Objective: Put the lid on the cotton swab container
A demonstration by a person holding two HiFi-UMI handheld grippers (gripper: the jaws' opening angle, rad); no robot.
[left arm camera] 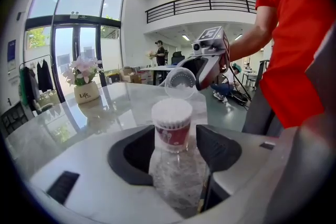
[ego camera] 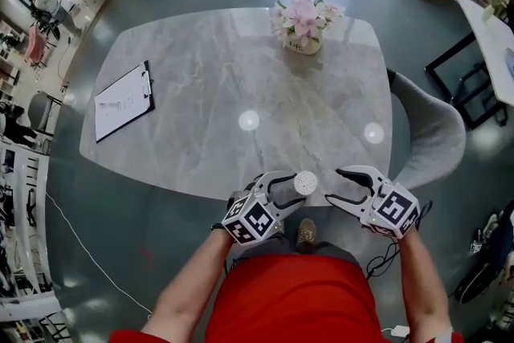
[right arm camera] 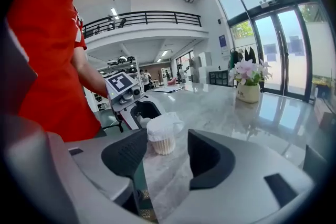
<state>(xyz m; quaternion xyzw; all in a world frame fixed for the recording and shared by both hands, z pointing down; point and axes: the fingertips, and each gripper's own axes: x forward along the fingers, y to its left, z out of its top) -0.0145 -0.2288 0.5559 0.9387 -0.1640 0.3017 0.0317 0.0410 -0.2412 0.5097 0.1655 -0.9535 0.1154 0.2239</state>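
The cotton swab container (ego camera: 305,183), a clear tub with a red label and white swab tips (left arm camera: 172,123), stands at the table's front edge. It stands between the jaws of my left gripper (ego camera: 300,189), which is open, with gaps showing beside the tub. A clear lid (left arm camera: 180,83) sits tilted at the tub's top on the side towards my right gripper (ego camera: 332,187). In the right gripper view the lid (right arm camera: 164,125) caps the swabs crookedly. The right gripper is open, and tub and lid lie beyond its fingertips. Whether the lid is seated I cannot tell.
The grey marble table (ego camera: 241,76) carries a pot of pink flowers (ego camera: 303,24) at the far side and a clipboard (ego camera: 123,102) at the left. A grey chair (ego camera: 430,132) stands off the table's right edge. The person's red shirt fills the bottom of the head view.
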